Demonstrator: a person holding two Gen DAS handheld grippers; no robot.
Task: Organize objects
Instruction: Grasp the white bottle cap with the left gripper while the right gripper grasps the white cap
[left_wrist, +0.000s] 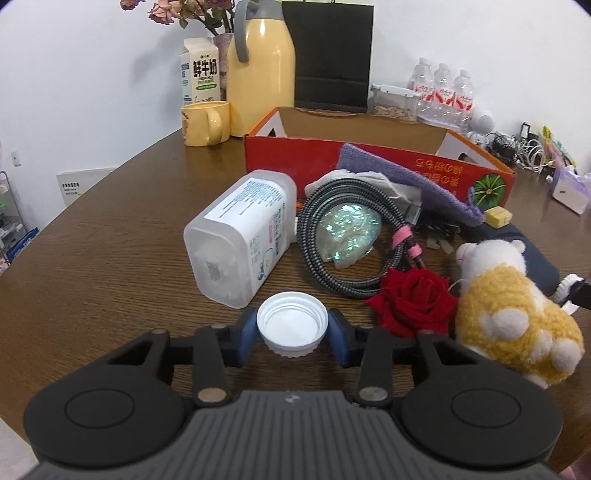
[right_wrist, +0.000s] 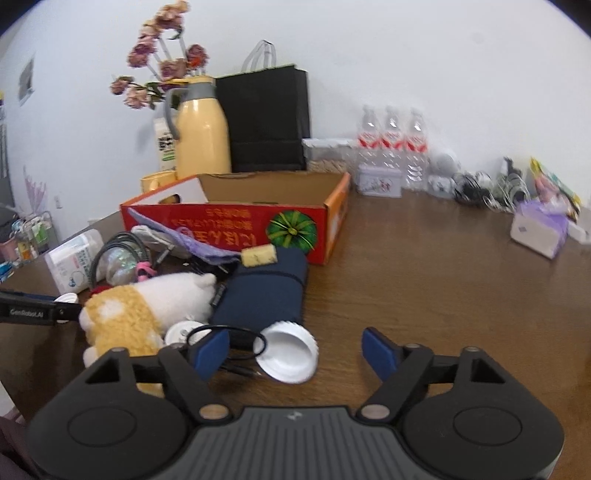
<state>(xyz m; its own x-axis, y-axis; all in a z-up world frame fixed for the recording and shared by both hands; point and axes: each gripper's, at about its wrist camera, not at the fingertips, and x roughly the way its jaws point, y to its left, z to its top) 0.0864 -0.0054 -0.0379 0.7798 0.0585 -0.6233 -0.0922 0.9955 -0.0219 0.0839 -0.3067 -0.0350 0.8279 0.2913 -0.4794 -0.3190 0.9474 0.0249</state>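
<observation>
Here, left gripper (left_wrist: 292, 330) clamped on white bottle cap (left_wrist: 292, 325), low over table (left_wrist: 110, 240) near lying plastic bottle (left_wrist: 240, 236). Right gripper (right_wrist: 295, 350) apart, empty — second white lid (right_wrist: 290, 350) between fingers. Risk: shallow rim grip — cap may pop free before red cardboard box (left_wrist: 369, 162).

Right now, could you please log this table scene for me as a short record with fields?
left gripper: shut on a white cap
right gripper: open, a second white lid between its pads, untouched
box: red carton, open, looks empty
loose items: plush toy, red rose, coiled cable, toppled jar
</observation>
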